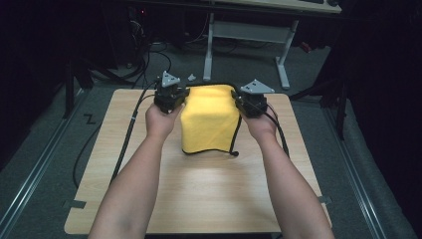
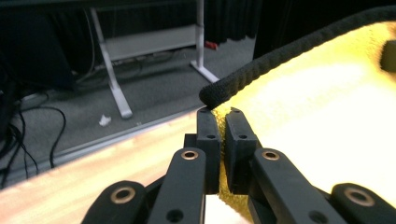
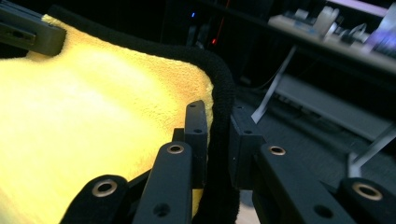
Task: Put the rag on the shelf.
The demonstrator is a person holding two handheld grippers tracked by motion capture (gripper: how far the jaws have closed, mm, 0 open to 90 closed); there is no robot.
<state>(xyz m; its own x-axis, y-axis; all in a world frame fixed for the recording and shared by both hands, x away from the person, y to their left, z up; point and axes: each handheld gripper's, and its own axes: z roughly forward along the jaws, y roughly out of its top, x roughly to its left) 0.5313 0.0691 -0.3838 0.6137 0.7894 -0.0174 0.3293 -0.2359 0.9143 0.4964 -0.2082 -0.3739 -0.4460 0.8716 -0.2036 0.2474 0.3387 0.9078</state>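
A yellow cloth (image 1: 209, 122) with a black trim hangs between my two grippers above the wooden table (image 1: 209, 194); its lower edge rests on the tabletop. My left gripper (image 1: 183, 95) is shut on the cloth's far left corner. In the left gripper view the jaws (image 2: 219, 114) pinch the yellow cloth (image 2: 317, 121) just under the black trim (image 2: 280, 56). My right gripper (image 1: 238, 100) is shut on the far right corner. In the right gripper view its jaws (image 3: 217, 112) clamp the black trim (image 3: 219, 79) beside the yellow cloth (image 3: 93, 116). The left gripper's finger (image 3: 28, 30) shows at the top left.
A black cable (image 1: 127, 134) trails from the left gripper over the table's left side, another (image 1: 278, 132) from the right. A white-legged desk (image 1: 249, 32) stands beyond the table on the grey floor. Metal rails run along the floor at both sides.
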